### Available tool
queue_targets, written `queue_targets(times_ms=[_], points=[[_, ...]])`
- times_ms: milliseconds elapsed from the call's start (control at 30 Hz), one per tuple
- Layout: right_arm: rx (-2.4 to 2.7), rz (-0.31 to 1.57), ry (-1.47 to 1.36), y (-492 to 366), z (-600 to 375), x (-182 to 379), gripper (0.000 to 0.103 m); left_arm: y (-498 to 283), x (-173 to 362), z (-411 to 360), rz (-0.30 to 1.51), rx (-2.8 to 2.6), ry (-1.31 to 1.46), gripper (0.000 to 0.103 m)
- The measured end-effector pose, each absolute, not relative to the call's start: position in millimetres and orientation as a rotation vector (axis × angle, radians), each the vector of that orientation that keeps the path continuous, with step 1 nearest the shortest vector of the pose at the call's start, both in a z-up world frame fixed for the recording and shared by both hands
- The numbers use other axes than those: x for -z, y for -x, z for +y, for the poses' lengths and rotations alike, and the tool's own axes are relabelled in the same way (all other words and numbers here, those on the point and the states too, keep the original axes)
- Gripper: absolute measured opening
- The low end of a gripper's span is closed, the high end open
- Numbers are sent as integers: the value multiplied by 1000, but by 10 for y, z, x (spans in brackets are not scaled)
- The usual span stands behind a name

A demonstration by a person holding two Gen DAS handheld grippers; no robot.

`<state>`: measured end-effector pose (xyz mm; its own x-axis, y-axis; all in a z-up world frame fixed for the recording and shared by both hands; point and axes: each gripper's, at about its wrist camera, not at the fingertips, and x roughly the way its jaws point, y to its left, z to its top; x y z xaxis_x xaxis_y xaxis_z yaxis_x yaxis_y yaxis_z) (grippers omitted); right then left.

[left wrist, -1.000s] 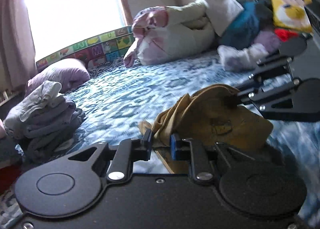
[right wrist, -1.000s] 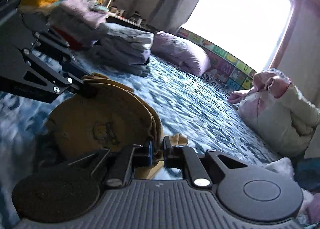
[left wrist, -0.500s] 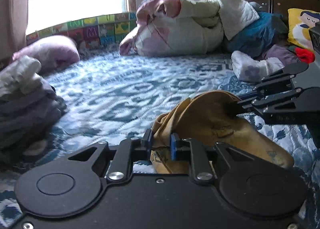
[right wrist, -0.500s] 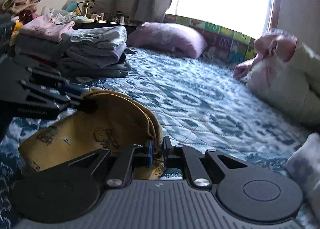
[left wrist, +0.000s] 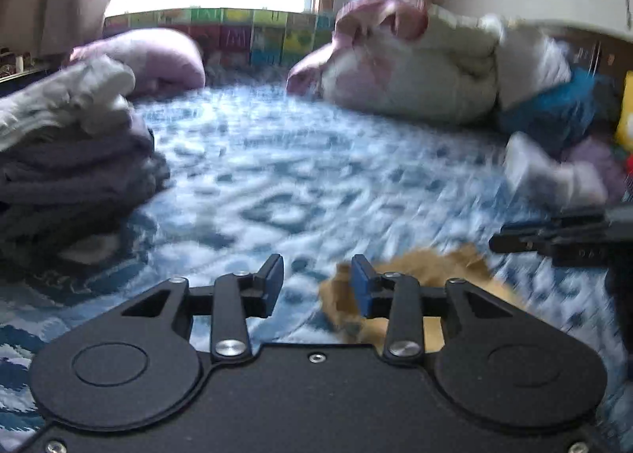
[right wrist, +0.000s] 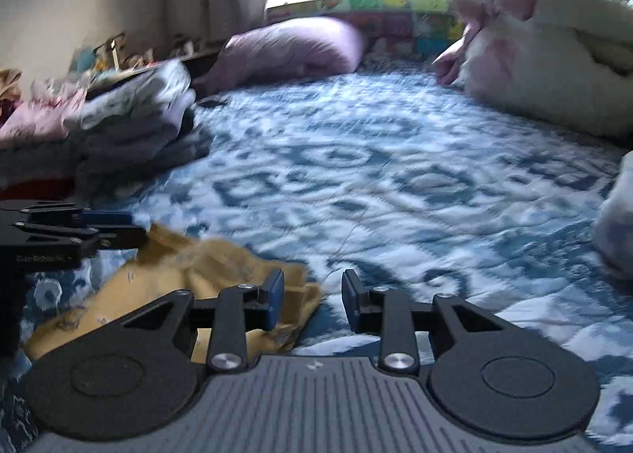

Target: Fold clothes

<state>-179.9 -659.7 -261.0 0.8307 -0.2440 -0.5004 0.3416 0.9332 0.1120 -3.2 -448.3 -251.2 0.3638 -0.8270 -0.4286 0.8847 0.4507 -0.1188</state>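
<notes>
On the bedspread [left wrist: 316, 184] — yellow garment [right wrist: 190, 271] lies beside both parted tongs.

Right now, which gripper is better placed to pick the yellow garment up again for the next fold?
Left, marginally: the yellow garment bunches right at the left gripper, while only its corner edge lies beside the right gripper. Both are open.

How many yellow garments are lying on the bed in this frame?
1. The yellow garment lies crumpled on the blue patterned bedspread, near the front, between the two grippers. More could be buried in the folded stack or the unfolded heap; I cannot tell.
</notes>
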Motion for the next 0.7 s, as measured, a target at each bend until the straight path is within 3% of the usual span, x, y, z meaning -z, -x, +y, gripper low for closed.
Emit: queue_targets(times_ms=[133, 267, 400, 433, 500, 700], points=[[212, 442, -124, 1982, -6367, 2500, 33, 274, 2482, -4498, 433, 1258, -178, 36], [83, 525, 32, 1886, -5984, 2630, 35, 365, 2831, -4858, 480, 1217, -426, 47], [85, 601, 145, 1793, -5815, 2719, 35, 241, 2715, -4806, 499, 1231, -337, 45], [71, 577, 173, 1833, -5770, 2652, 37, 229, 2675, -4777, 481, 1238, -315, 46], [44, 542, 210, 1893, -5674, 2597, 48, 157, 2698, -4802, 485, 1238, -293, 46], [9, 612, 341, 1799, -5418, 2747, 34, -105, 2801, -5014, 651, 1249, -219, 45]])
